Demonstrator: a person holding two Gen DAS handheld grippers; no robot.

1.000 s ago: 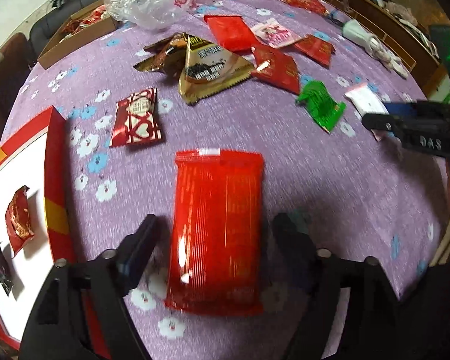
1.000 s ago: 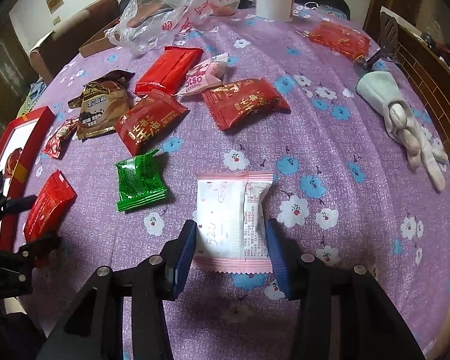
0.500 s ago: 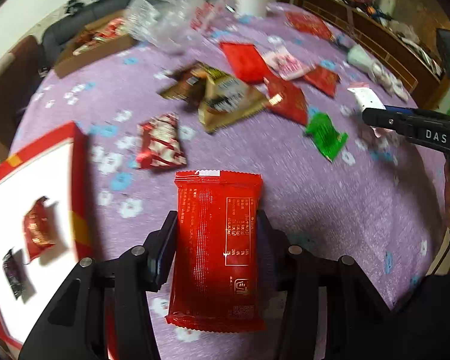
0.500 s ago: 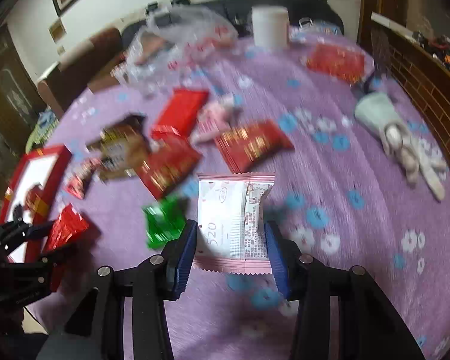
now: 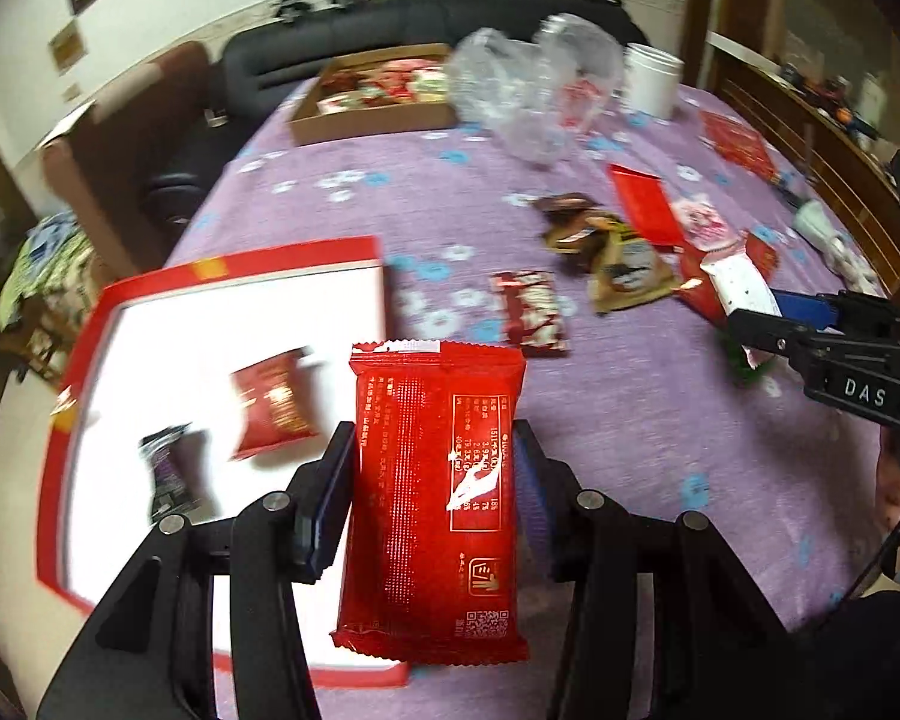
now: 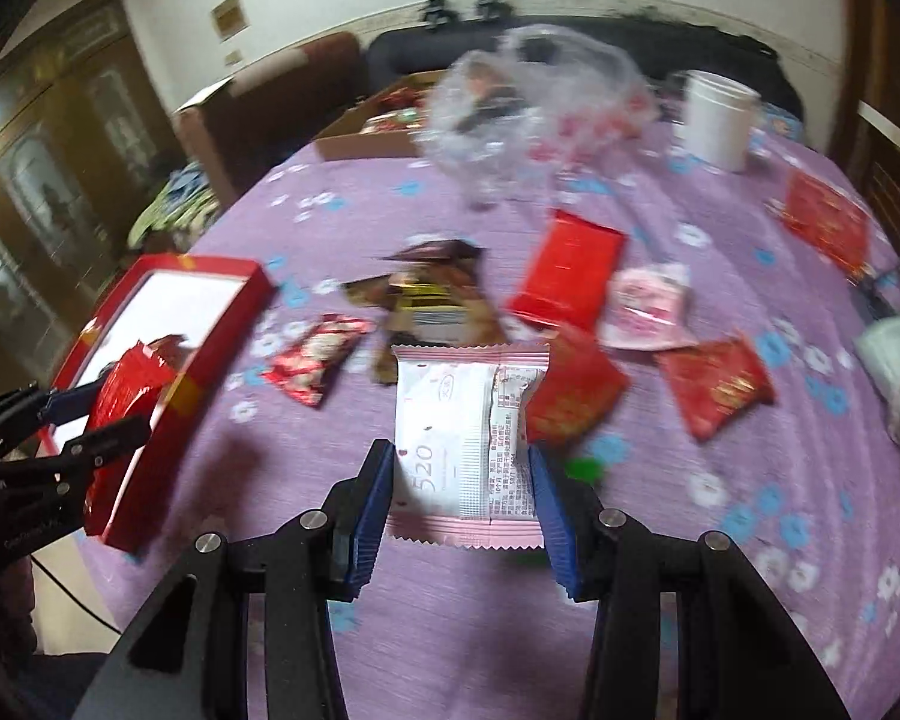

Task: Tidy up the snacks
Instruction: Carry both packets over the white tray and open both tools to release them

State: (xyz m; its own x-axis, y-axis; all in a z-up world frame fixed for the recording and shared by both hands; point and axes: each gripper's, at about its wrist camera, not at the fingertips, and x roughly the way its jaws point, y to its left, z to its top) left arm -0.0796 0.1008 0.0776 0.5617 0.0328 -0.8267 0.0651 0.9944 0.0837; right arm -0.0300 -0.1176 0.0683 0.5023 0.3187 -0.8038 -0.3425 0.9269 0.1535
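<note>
Left tongs (image 5: 432,480): pinching the red snack pack (image 5: 435,498), held over the near corner of the red-rimmed tray (image 5: 234,267)
Right tongs (image 6: 462,480): pinching the pink-and-white packet (image 6: 465,438) above the purple tabletop (image 6: 690,570)
Risk: slick wrappers gripped only by their sides could slide out if swung fast
Risk: a low carry could catch the tray's raised rim
Room: the tray's white floor was mostly bare beside two small snacks (image 5: 270,408); loose packs crowded the tabletop's middle
</note>
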